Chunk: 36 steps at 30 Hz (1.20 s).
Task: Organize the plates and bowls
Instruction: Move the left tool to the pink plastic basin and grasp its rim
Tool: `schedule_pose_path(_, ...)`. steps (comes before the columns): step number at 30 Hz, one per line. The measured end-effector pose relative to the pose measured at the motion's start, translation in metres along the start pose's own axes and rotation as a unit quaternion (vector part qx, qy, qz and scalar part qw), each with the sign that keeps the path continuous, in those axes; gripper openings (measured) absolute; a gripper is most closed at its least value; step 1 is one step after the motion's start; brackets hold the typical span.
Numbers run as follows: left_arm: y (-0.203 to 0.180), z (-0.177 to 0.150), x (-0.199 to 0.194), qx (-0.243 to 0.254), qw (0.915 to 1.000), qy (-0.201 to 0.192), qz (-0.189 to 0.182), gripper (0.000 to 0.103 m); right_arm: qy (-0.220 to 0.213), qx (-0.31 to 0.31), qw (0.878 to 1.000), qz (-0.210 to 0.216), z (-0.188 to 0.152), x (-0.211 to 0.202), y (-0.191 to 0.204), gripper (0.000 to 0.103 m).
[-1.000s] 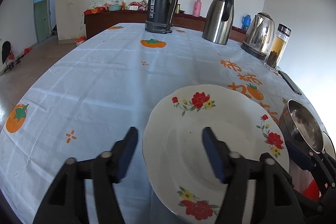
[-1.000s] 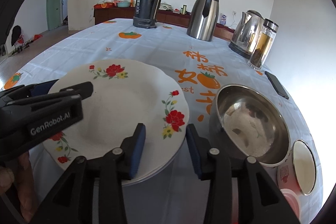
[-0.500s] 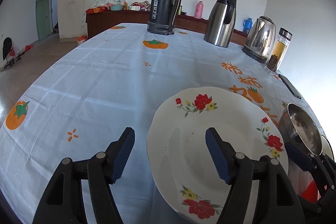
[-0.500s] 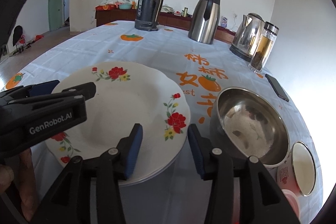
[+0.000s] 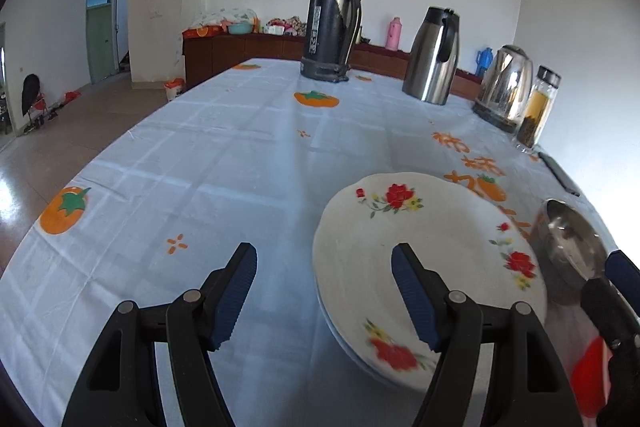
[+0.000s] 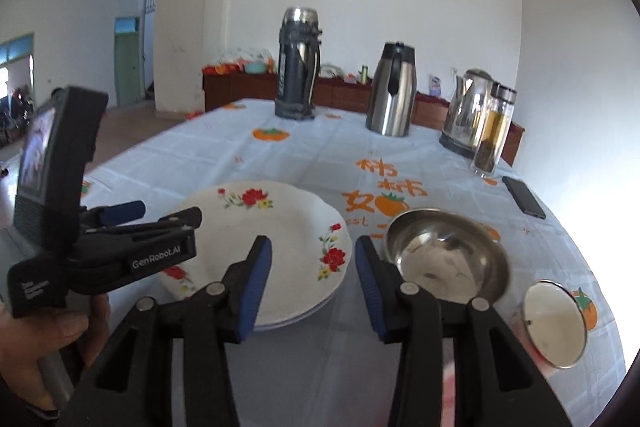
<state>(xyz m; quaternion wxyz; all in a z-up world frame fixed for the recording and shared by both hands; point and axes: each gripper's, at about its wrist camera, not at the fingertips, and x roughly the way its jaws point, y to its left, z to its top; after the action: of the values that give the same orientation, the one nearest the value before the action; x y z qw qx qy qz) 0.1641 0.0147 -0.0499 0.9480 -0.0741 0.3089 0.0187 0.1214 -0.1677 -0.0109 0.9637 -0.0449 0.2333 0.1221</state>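
Both tongs hang empty: left tongs (image 5: pixel 324 291) gaping beside the stacked plates (image 6: pixel 276 247) on the desk (image 5: pixel 240 155), right tongs (image 6: pixel 314 283) half-open, having just narrowed, where a clumsy swing could knock the steel bowl (image 6: pixel 448 259).

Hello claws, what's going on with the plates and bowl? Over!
Both grippers, left and right, open, empty. Flowered plates stacked; steel bowl beside them. Nothing blocking.
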Motion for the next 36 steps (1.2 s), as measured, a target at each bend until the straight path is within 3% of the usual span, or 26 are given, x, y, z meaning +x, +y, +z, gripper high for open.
schedule_pose_path(3,-0.012,-0.005,-0.026,0.009,0.9997,-0.01,-0.021,0.072,-0.007,0.019,1.0,0.015,-0.005,-0.026,-0.019,0.032)
schedule_pose_path(8,-0.052,-0.017,-0.059,0.047,0.9959,-0.008,-0.077,0.072,-0.004,0.042,0.999,-0.013,-0.018,-0.058,-0.058,0.03)
schedule_pose_path(11,-0.084,-0.028,-0.071,0.079,0.9894,0.003,-0.122,0.072,0.017,0.059,0.997,-0.039,-0.035,-0.065,-0.086,0.028)
schedule_pose_path(16,-0.127,-0.043,-0.076,0.129,0.9777,0.028,-0.163,0.072,0.053,0.097,0.992,-0.064,-0.066,-0.065,-0.127,0.024)
schedule_pose_path(18,-0.138,-0.048,-0.075,0.145,0.9744,0.034,-0.169,0.071,0.059,0.108,0.99,-0.067,-0.072,-0.066,-0.137,0.023)
schedule_pose_path(23,-0.153,-0.057,-0.072,0.161,0.9712,0.046,-0.169,0.059,0.061,0.11,0.99,-0.059,-0.078,-0.068,-0.147,0.021)
schedule_pose_path(27,-0.159,-0.063,-0.065,0.158,0.9697,0.07,-0.172,0.042,0.066,0.114,0.99,-0.049,-0.082,-0.065,-0.15,0.019)
schedule_pose_path(36,-0.167,-0.07,-0.066,0.171,0.9661,0.074,-0.179,0.035,0.067,0.12,0.99,-0.042,-0.09,-0.066,-0.152,0.016)
